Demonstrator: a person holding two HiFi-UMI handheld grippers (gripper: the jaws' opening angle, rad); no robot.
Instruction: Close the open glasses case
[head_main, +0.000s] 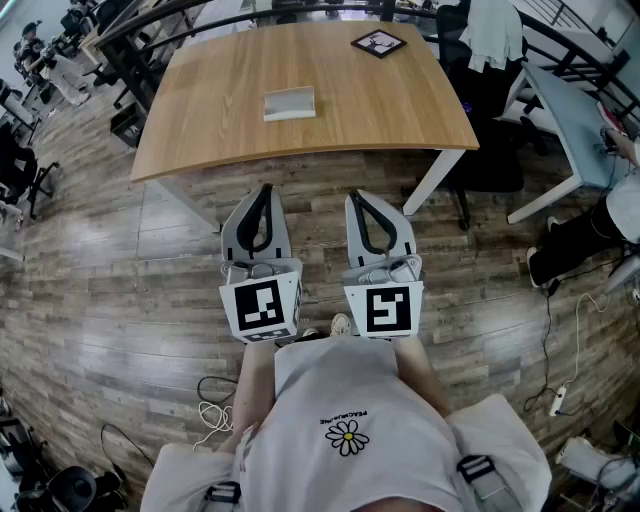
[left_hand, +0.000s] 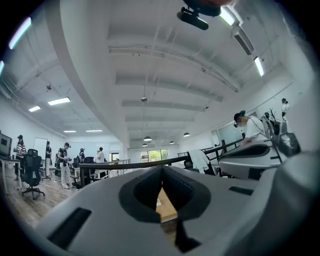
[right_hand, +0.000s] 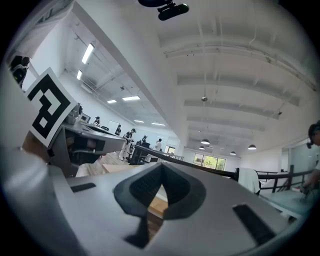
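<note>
Head view is showing the glasses case (head_main: 289, 103) lying on the wooden counter (head_main: 400, 110), a little left of the middle and well back from the near edge. Its long axis is running left to right across the picture, roughly along that near edge, with its long side facing the person; whether its lid is standing up is too small to tell. A black-framed marker tile (head_main: 378, 43) is sitting near the far right corner, well apart from the case. The left gripper (head_main: 265, 190) and the right gripper (head_main: 356, 197) are hanging side by side over the wooden floor (head_main: 120, 300), short of the counter and pointing towards it, both well apart from the case. Left gripper view is looking along the left gripper (left_hand: 161, 170), whose jaws are meeting at the tips with nothing between them, a strip of counter (left_hand: 167, 206) showing through the gap behind. Right gripper view is showing the right gripper (right_hand: 161, 168) likewise pressed together and empty.
</note>
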